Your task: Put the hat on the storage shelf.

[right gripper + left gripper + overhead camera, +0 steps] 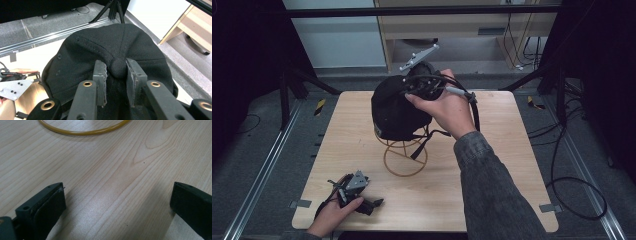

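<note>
A black cap [394, 107] sits on top of a yellow wire stand [404, 157] in the middle of the table. My right gripper [424, 82] is at the cap's crown, shut on the small top button [118, 67], which is pinched between its two pads. The cap's black fabric [82, 50] spreads out below the jaws. My left gripper [362, 200] rests on the table near the front left corner, jaws wide open, nothing between them. Its view [117, 205] looks over bare wood toward the stand's ring base [85, 131].
The light wooden table [502, 165] has rails along both sides. Black tripod legs stand at the back left and back right. A wooden shelf unit [462, 30] and loose cables [572, 190] lie beyond the table edges.
</note>
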`<state>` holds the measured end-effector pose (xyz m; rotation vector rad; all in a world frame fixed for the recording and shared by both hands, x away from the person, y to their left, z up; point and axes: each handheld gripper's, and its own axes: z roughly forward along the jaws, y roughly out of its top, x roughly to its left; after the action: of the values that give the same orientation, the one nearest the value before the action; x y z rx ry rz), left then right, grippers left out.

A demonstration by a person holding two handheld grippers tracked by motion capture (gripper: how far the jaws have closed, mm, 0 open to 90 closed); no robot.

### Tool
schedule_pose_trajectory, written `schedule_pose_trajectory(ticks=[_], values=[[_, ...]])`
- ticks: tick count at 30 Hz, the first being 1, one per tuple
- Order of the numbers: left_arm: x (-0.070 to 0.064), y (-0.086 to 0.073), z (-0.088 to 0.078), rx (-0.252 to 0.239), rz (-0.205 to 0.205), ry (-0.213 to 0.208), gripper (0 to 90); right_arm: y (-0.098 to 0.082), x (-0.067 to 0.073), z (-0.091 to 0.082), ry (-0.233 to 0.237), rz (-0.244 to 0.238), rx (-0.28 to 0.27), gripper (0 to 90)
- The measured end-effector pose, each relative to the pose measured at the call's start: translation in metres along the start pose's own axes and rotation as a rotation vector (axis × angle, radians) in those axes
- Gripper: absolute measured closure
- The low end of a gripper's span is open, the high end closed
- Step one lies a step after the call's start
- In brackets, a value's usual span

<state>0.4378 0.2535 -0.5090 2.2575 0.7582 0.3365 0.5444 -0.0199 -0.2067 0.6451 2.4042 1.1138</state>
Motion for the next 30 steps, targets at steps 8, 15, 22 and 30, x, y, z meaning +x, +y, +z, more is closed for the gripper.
schedule_pose_trajectory(ticks=[8,15,22,30], values=[[0.0,0.0,0.0,0.0,0.0,0.0,0.0,0.002,0.003,0.008,0.006,-0.002,0.007,72.2],[0.0,0.0,0.0,-0.002,-0.002,-0.001,0.0,0.004,0.008,0.017,0.015,-0.018,0.025,71.9],[0.0,0.0,0.0,-0.002,-0.003,0.0,0.0,0.005,0.012,0.024,0.022,-0.024,0.036,71.7],[0.0,0.0,0.0,-0.001,-0.001,-0.001,0.0,0.003,0.013,0.029,0.023,-0.018,0.039,71.5]])
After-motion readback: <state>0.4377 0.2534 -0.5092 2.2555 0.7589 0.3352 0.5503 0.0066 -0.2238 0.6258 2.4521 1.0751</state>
